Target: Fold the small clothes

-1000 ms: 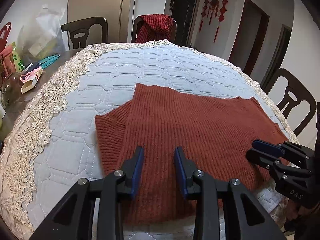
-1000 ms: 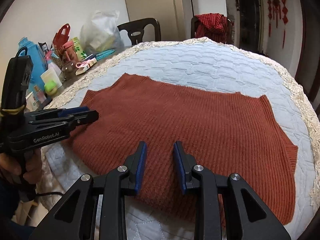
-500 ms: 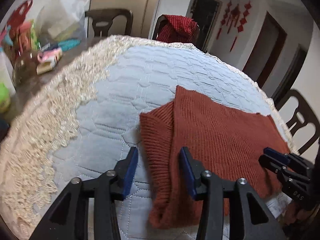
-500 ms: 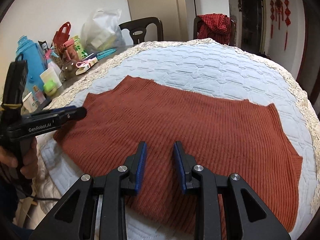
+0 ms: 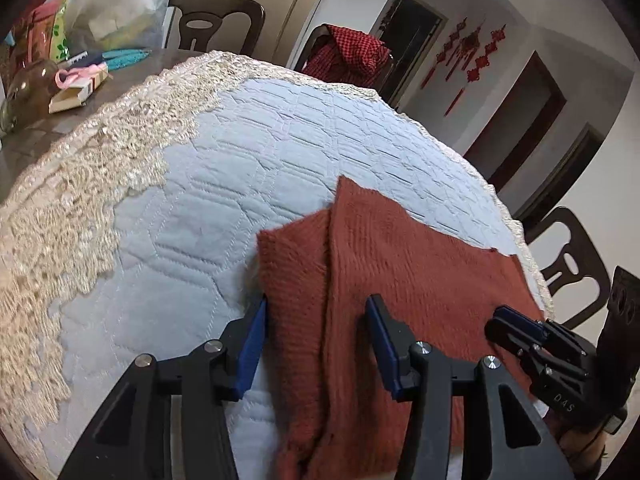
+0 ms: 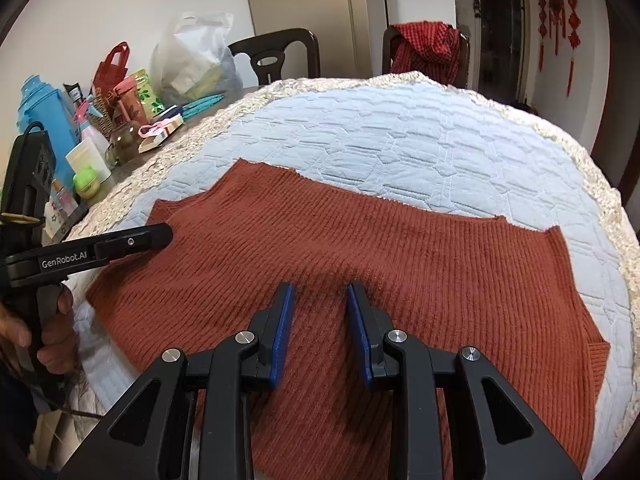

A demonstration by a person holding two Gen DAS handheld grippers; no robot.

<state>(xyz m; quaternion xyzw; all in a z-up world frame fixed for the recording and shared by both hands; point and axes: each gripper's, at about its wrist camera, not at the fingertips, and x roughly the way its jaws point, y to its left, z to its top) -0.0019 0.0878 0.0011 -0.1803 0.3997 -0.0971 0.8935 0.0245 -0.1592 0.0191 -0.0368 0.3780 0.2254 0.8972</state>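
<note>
One rust-red ribbed knit sweater [image 6: 360, 280], spread flat on the pale blue quilted table cover [image 6: 400, 144] with its cream lace border [image 5: 60, 216], near the front edge of the table. Two grippers, both with blue-padded jaws apart and nothing between them: left gripper [image 5: 316, 344] straddling the sweater's left sleeve [image 5: 292, 280], which lies folded in against the body; right gripper [image 6: 318, 328] hovering low over the middle of the knit, contact impossible to judge. From the left wrist only: a third dark chair [image 5: 568, 256] at the far right, a ceiling light at top, and the right gripper seen from the side above the sweater's right part. From the right wrist only, left to right: the hand [image 6: 44, 332] gripping the left tool's handle, one blue jug [image 6: 44, 112], one green-lidded jar [image 6: 86, 184], one red gift bag [image 6: 114, 64], and the sweater's right sleeve [image 6: 576, 300] lying out flat. In both views: one white plastic bag [image 6: 192, 56], two dark chairs behind the table, one red checked garment [image 6: 424, 50] draped over the right-hand one, red knot ornaments [image 6: 556, 4] on the wall.
</note>
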